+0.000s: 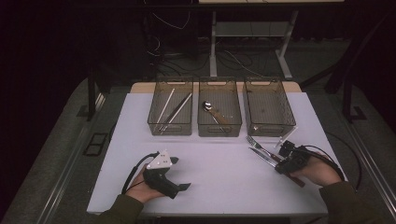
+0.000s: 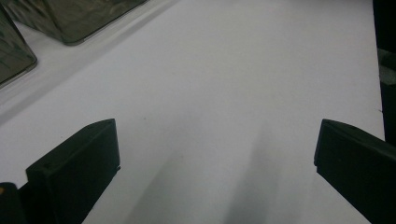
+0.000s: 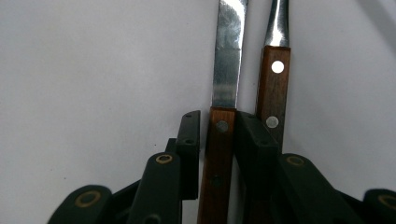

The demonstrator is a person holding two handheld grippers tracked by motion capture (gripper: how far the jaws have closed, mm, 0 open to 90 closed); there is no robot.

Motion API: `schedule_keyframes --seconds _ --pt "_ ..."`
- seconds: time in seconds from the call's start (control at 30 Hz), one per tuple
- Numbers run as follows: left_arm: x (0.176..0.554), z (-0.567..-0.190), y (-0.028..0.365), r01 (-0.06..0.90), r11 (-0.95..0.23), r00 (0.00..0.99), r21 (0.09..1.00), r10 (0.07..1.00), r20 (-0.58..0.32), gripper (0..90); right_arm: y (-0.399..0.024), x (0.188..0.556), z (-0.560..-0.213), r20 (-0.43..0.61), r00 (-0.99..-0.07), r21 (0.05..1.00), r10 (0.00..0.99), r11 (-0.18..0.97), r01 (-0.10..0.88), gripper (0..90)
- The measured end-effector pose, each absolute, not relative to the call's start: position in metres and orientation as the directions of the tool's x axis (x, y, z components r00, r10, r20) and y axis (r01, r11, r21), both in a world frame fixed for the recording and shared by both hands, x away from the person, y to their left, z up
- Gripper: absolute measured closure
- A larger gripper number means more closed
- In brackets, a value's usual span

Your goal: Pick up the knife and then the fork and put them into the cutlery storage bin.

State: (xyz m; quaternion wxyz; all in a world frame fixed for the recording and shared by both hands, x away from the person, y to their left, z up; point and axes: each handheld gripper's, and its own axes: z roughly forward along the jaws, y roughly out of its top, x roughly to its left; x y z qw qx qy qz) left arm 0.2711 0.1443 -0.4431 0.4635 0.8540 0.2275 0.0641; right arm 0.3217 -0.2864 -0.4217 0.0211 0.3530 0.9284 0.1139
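I'm seeing olive-green sleeves on both forearms. The left gripper (image 1: 180, 179) is wearing a grey three-cornered plate on its black body; the right gripper (image 3: 219, 135) is showing brass-ringed rivets. Black cables are trailing from both.

table (image 1: 224, 177) centre is open btwn both hands. three bins (image 1: 219, 114) block 12 o'clock; knife (image 1: 261, 156) & fork (image 1: 256, 143) lie at 3.

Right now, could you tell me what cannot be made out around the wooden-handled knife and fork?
- Wooden-handled knife: blade tip cut off by the right gripper view's top edge.
- Wooden-handled fork: tines cut off there; handle end hidden behind a jaw.
- Right gripper: pad contact with the knife unclear.
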Motion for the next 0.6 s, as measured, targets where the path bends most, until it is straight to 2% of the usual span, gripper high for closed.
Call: schedule_keyframes --seconds 0.17,0.3,0.43,0.6 --pt "0.271 -0.443 0.144 0.329 -0.465 0.888 0.822 0.448 -0.102 0.0 -0.274 0.329 -0.420 0.021 -0.759 0.125 0.650 0.752 0.647 72.1" --pt "0.272 -0.443 0.144 0.327 -0.467 0.889 0.822 0.446 -0.101 0.0 -0.270 0.332 -0.420 -0.010 -0.762 0.090 0.648 0.759 0.645 77.1" --pt "0.273 -0.444 0.146 0.330 -0.464 0.888 0.822 0.449 -0.102 0.0 -0.271 0.331 -0.420 0.004 -0.750 0.103 0.661 0.746 0.658 77.4" --pt "0.274 -0.444 0.147 0.334 -0.457 0.886 0.824 0.449 -0.111 0.0 -0.279 0.330 -0.420 0.037 -0.735 0.183 0.677 0.719 0.671 77.4"
